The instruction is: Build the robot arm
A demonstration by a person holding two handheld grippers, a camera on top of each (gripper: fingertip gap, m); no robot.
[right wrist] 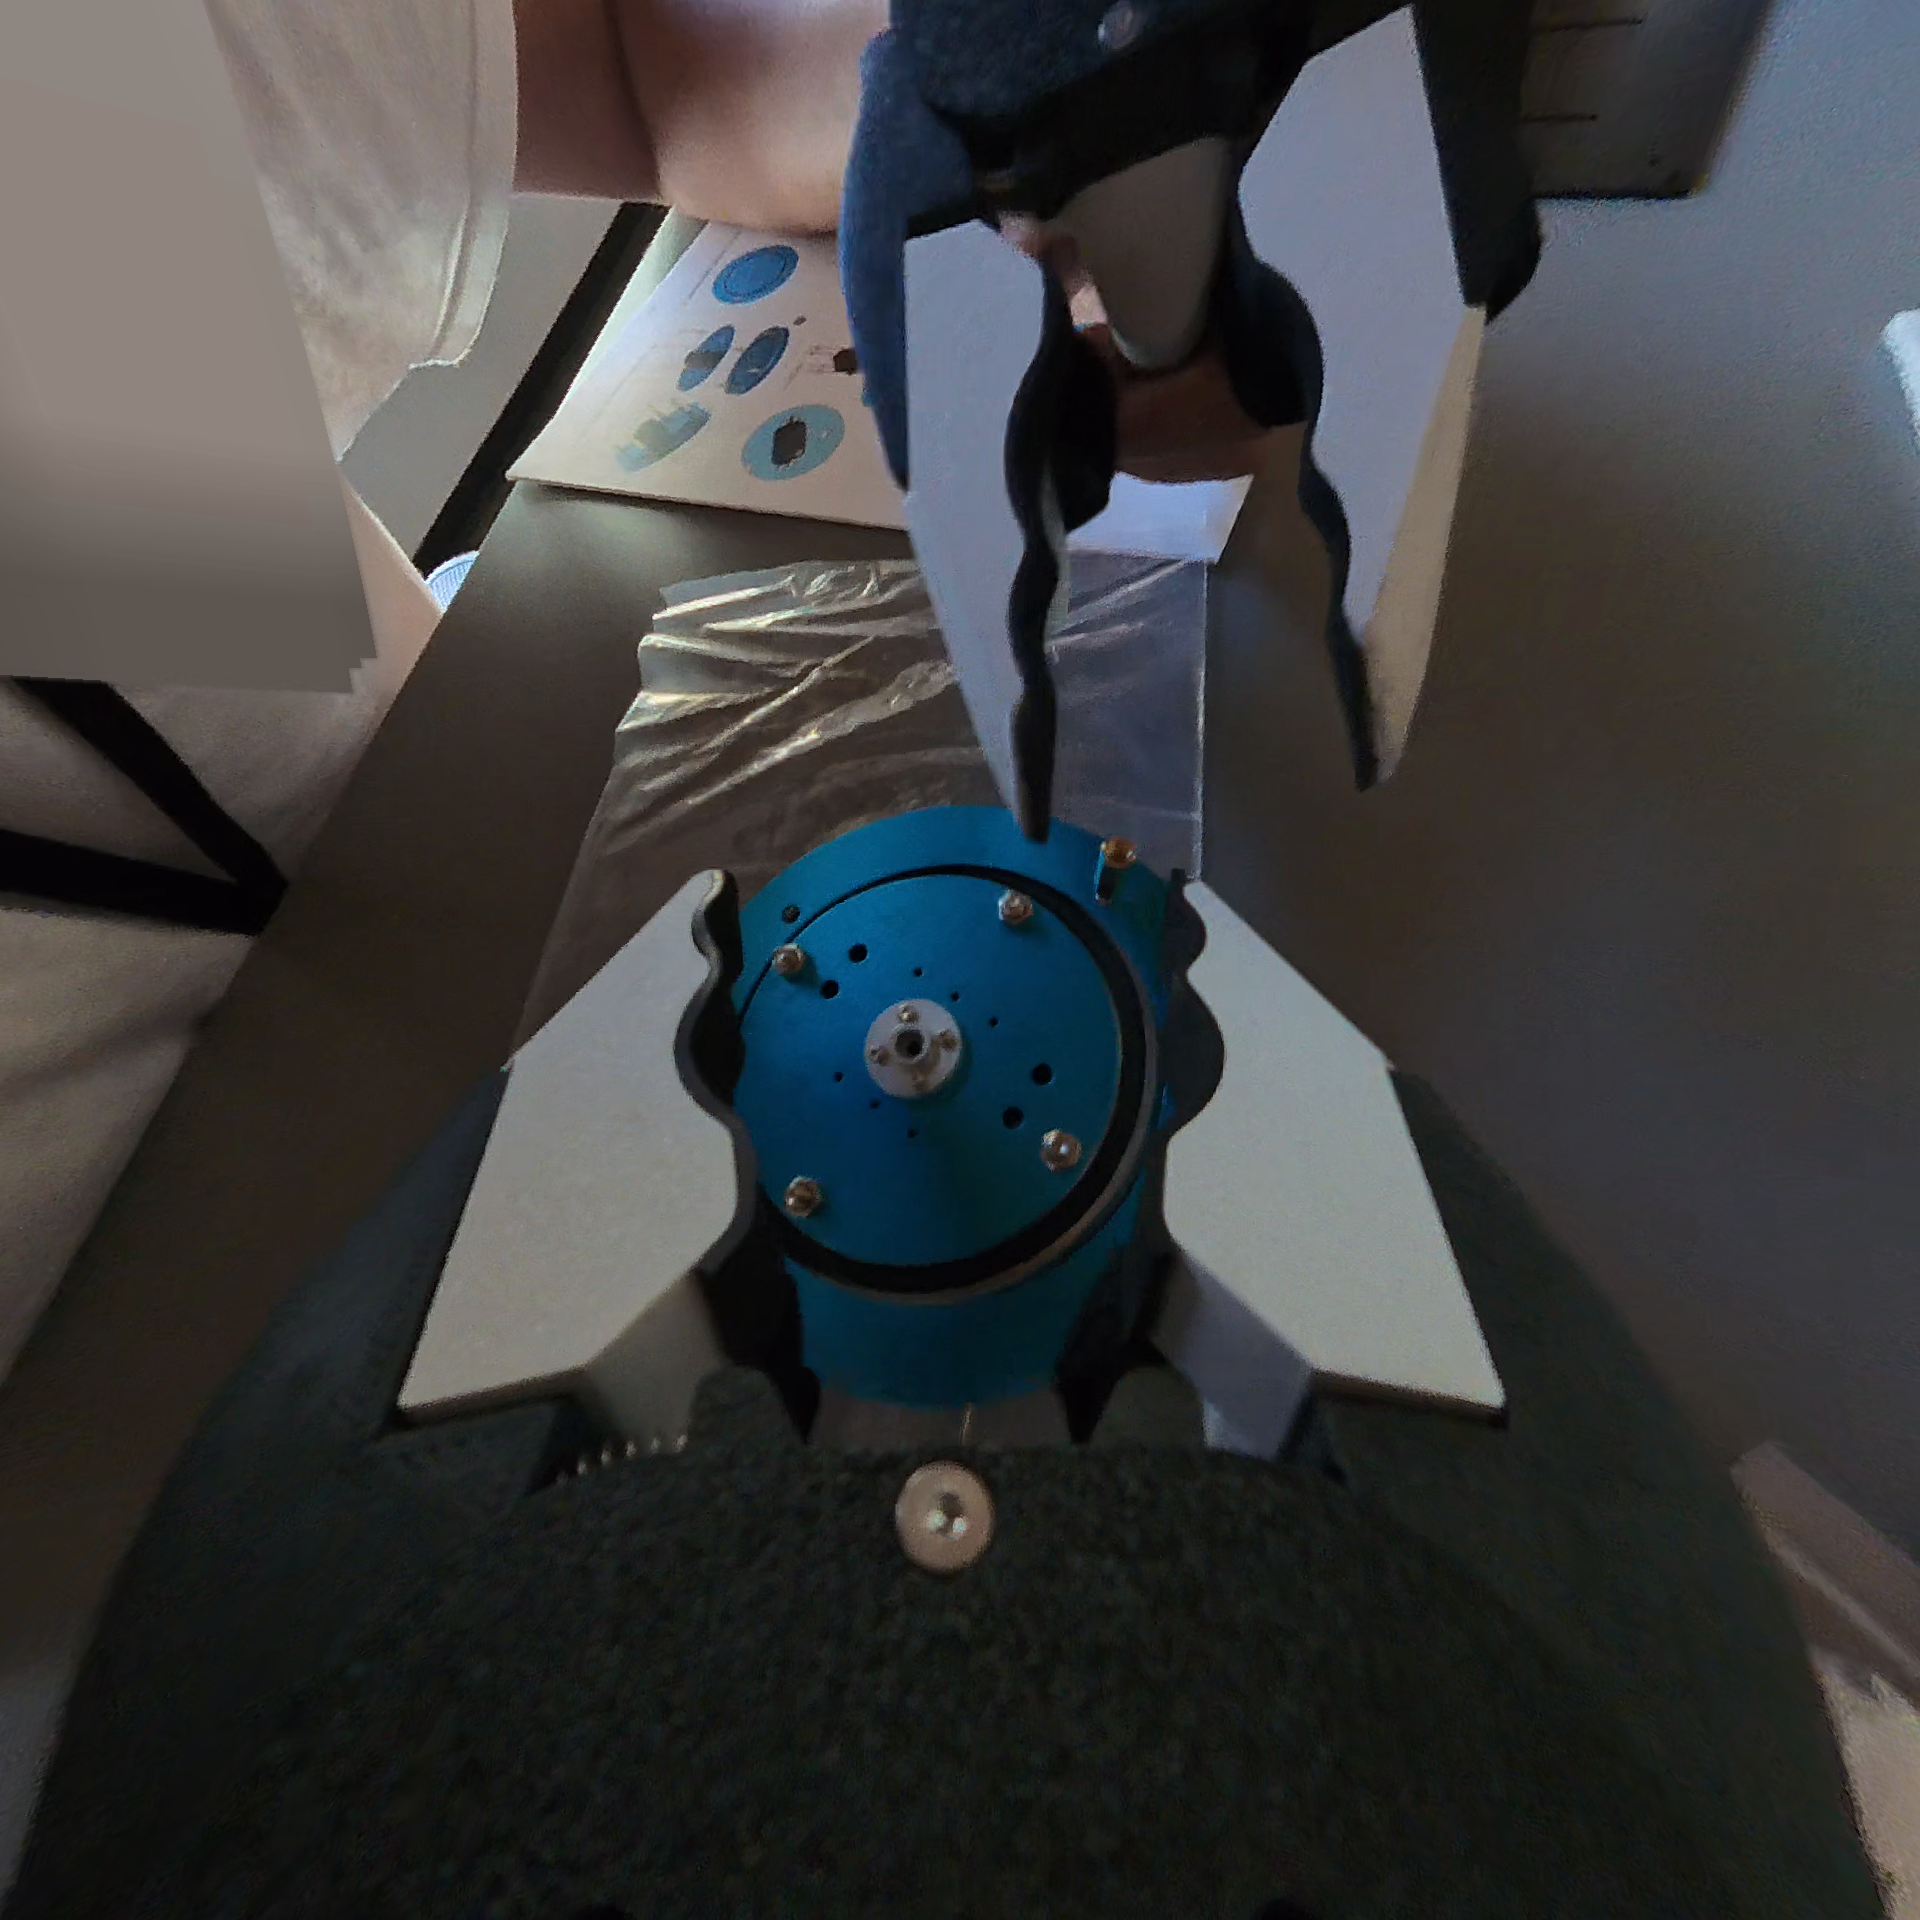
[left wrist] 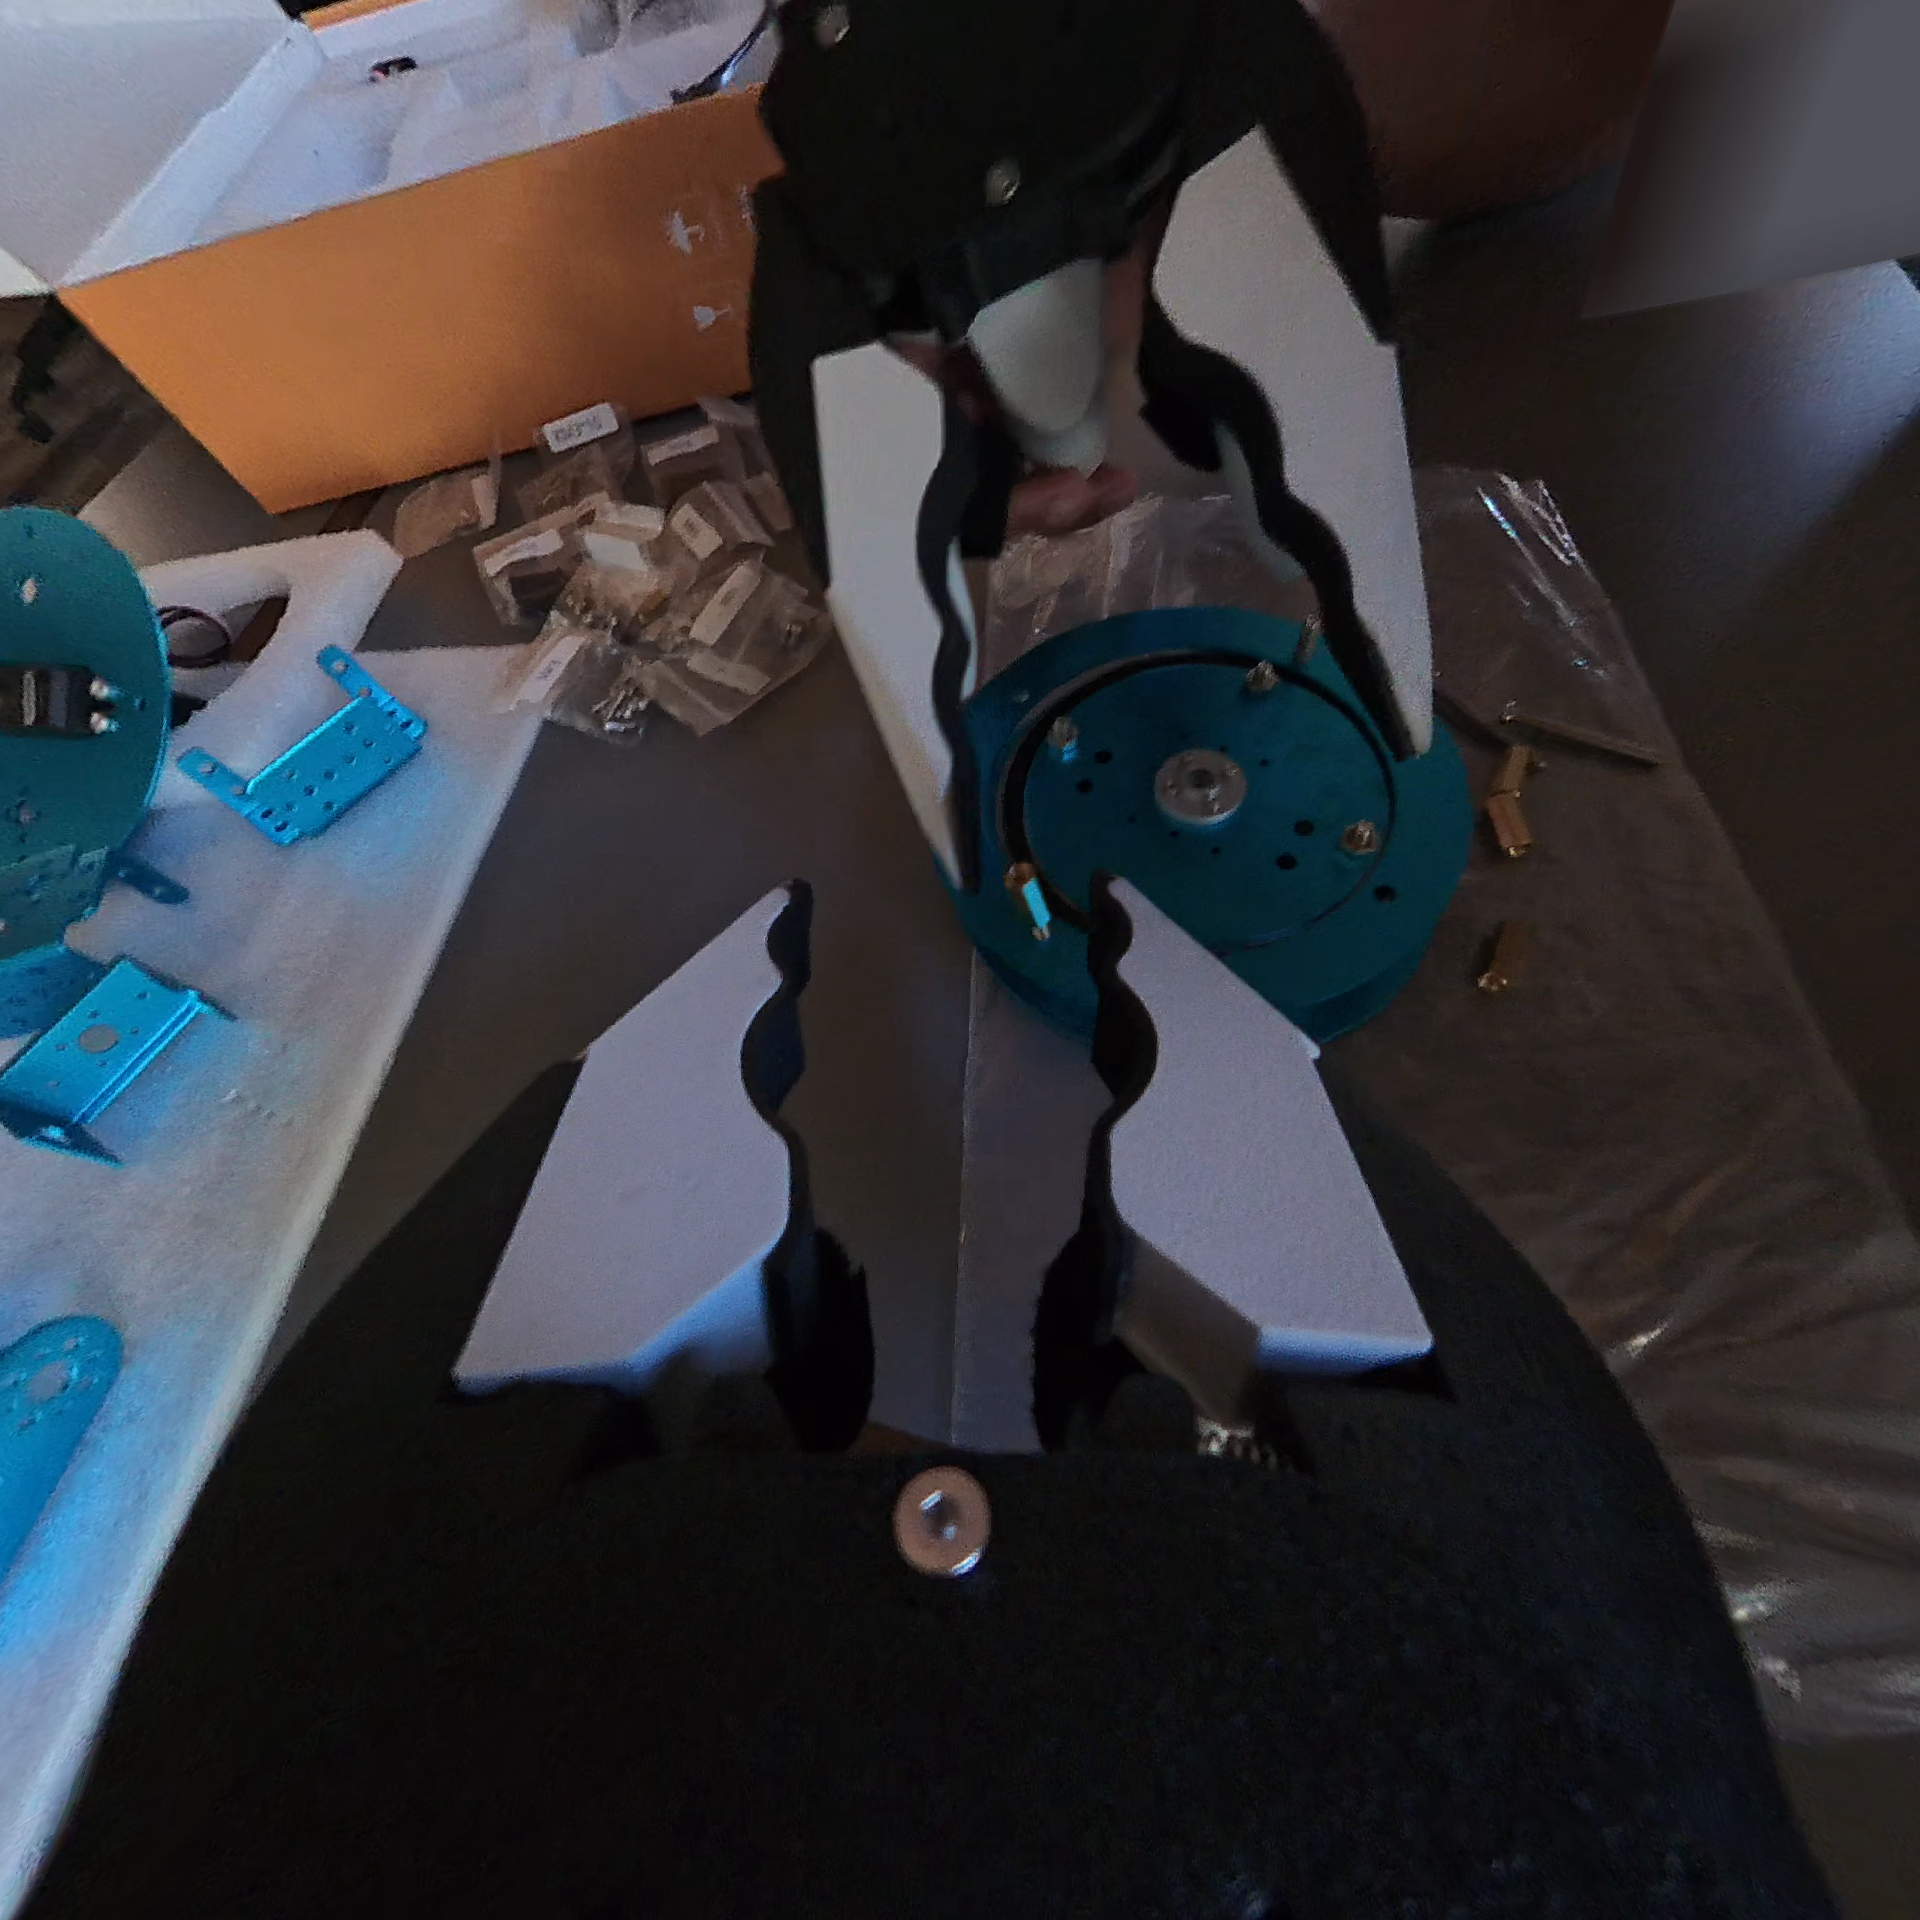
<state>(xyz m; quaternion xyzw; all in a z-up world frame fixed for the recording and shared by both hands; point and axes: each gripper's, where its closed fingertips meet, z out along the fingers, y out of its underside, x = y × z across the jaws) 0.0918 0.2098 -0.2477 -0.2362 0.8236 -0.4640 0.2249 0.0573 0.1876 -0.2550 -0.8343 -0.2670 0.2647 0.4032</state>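
Observation:
A blue round metal base (right wrist: 935, 1132) with a silver hub and several brass standoffs lies on the dark table. My right gripper (right wrist: 948, 894) is closed around its sides, one finger against each edge. It also shows in the left wrist view (left wrist: 1184, 805), reaching down from the top over the base (left wrist: 1288, 821). My left gripper (left wrist: 956, 894) is open and empty just above the base's near edge, where a brass standoff (left wrist: 1029, 902) stands between its fingertips without touching them. In the right wrist view the left gripper (right wrist: 1200, 805) hangs over the far rim.
An orange cardboard box (left wrist: 416, 312) stands at the back left, with small hardware bags (left wrist: 644, 613) in front. White foam (left wrist: 260, 1195) holds blue brackets (left wrist: 301, 769). Loose brass standoffs (left wrist: 1507, 800) and a clear plastic bag (right wrist: 810, 707) lie by the base. A printed sheet (right wrist: 717, 384) lies beyond.

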